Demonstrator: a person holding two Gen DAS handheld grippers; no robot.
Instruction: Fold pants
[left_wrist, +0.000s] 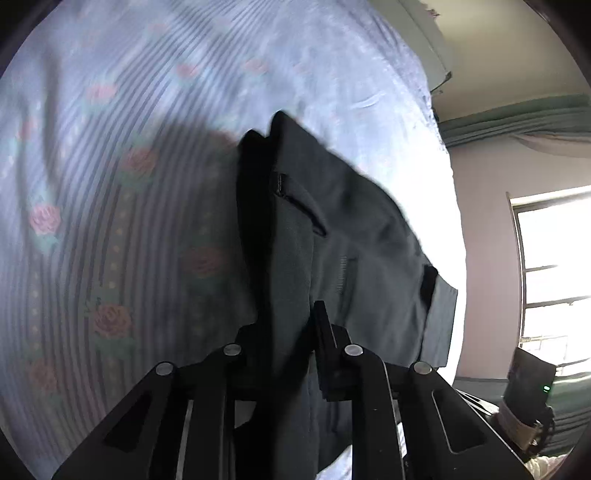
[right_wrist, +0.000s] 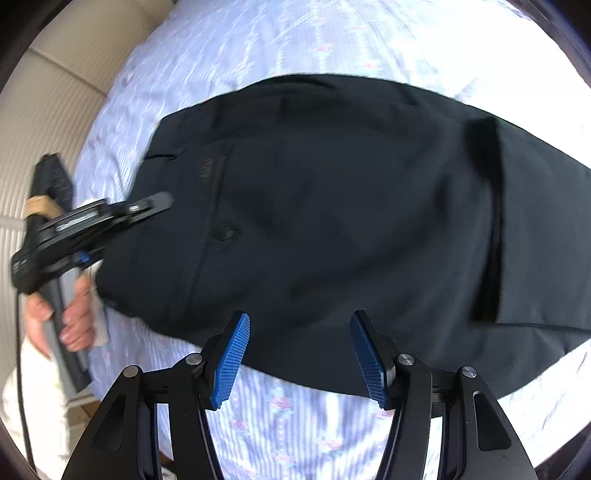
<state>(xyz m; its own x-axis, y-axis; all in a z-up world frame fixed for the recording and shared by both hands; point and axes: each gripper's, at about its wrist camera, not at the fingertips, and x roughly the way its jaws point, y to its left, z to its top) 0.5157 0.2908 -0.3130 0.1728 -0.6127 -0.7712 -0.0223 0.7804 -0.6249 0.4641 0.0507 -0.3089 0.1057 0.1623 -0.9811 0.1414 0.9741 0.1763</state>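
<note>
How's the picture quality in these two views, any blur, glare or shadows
Left wrist view: window glare blows out the bedsheet edge; pants cast a shadow. Right wrist view: motion blur smears the pants and left gripper; sheet overexposed at right.

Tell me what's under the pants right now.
The dark pants lie on a striped bedsheet with roses, which shows all around them. Anything beneath the cloth itself is covered. The left tongs pinch one edge; the right tongs hover open.

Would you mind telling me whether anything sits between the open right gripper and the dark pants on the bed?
Nothing visible does. The right gripper hangs open above the pants, which lie on the floral bedsheet; the left gripper already pinches their edge.
</note>
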